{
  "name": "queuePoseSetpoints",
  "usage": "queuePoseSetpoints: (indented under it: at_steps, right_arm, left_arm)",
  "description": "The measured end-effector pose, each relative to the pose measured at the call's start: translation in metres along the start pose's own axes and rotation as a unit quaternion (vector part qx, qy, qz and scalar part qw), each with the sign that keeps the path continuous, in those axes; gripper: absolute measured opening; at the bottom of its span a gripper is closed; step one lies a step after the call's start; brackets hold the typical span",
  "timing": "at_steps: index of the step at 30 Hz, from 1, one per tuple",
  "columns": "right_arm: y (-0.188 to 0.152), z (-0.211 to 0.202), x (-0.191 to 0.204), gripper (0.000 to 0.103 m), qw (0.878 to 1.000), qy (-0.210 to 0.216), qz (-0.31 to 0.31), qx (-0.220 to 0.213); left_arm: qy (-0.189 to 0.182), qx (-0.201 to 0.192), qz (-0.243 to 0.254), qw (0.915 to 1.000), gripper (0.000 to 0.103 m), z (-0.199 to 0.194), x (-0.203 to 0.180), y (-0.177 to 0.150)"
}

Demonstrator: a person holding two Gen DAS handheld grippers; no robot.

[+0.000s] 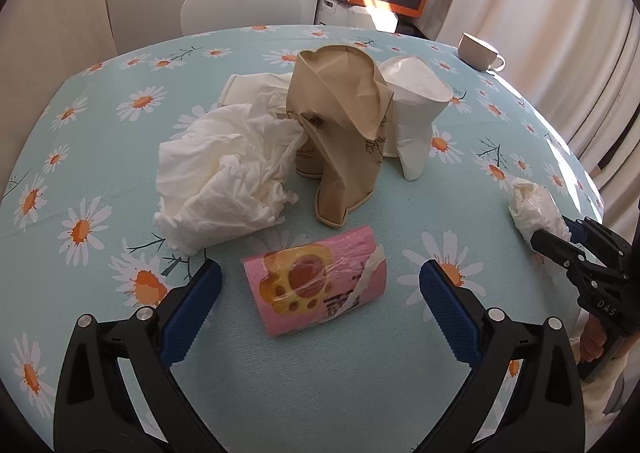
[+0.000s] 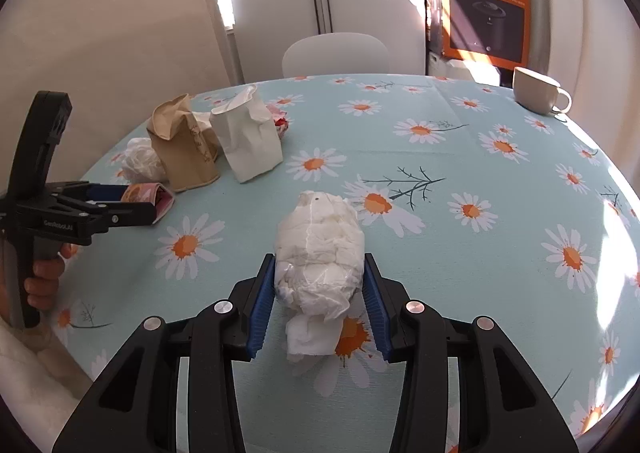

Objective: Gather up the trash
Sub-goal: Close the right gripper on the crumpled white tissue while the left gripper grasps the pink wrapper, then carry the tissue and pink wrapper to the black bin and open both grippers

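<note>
A pink snack wrapper (image 1: 316,285) lies on the daisy tablecloth between the open fingers of my left gripper (image 1: 320,289). Behind it are a crumpled white tissue (image 1: 224,177), crushed brown paper cups (image 1: 340,137) and a crushed white paper cup (image 1: 416,109). My right gripper (image 2: 318,293) is shut on a plastic-wrapped wad of white tissue (image 2: 320,253) that rests on the table. That wad also shows in the left wrist view (image 1: 536,209), at the right gripper's tips (image 1: 552,245). The left gripper (image 2: 132,205) appears at the left of the right wrist view, around the pink wrapper (image 2: 148,195).
A white mug (image 2: 536,93) stands at the table's far right edge. A white chair (image 2: 336,53) is behind the table. An orange appliance box (image 2: 484,5) stands beyond by the wall. Curtains (image 1: 560,33) hang at the right.
</note>
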State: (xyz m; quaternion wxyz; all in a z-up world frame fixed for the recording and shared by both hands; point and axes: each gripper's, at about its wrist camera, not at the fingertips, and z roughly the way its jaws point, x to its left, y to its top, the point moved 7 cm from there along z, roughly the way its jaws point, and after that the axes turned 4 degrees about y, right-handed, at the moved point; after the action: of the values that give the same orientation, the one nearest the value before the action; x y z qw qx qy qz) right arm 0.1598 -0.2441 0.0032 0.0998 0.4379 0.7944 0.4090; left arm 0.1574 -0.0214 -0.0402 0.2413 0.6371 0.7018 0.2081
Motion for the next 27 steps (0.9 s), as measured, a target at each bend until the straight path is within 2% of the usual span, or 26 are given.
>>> queuePoseSetpoints:
  at_steps: [1,2,3,5,8,10,27]
  right_arm:
    - [0.000,-0.001,-0.001,0.040,1.000,-0.002,0.001,-0.001]
    - [-0.001,-0.002,-0.002,0.040,1.000,-0.004,0.003,-0.002]
    - [-0.001,-0.002,-0.004,0.040,1.000,-0.003,0.005,-0.003]
    - [-0.002,-0.002,-0.005,0.040,1.000,-0.002,0.007,-0.004]
    - [-0.002,0.000,-0.002,0.041,1.000,0.000,0.007,-0.003]
    - [-0.001,0.002,0.002,0.041,1.000,0.004,0.005,-0.001]
    - [0.008,0.014,0.066,0.040,0.999,0.028,-0.042,0.015]
  left_arm:
    - [0.010,-0.003,0.008,0.9999,0.071,0.000,-0.001,0.001]
    - [0.030,-0.006,0.022,0.9993,0.067,0.000,-0.001,0.003]
    - [0.036,-0.010,0.034,0.9987,0.066,-0.001,-0.003,0.004]
    - [0.021,-0.016,0.047,0.9985,0.066,-0.007,-0.008,0.005]
    - [0.045,-0.035,0.075,0.9955,0.066,-0.017,-0.014,0.006]
    - [0.045,-0.039,0.087,0.9944,0.066,-0.022,-0.014,0.004]
    - [0.040,-0.056,0.089,0.9937,0.066,-0.038,0.006,-0.019]
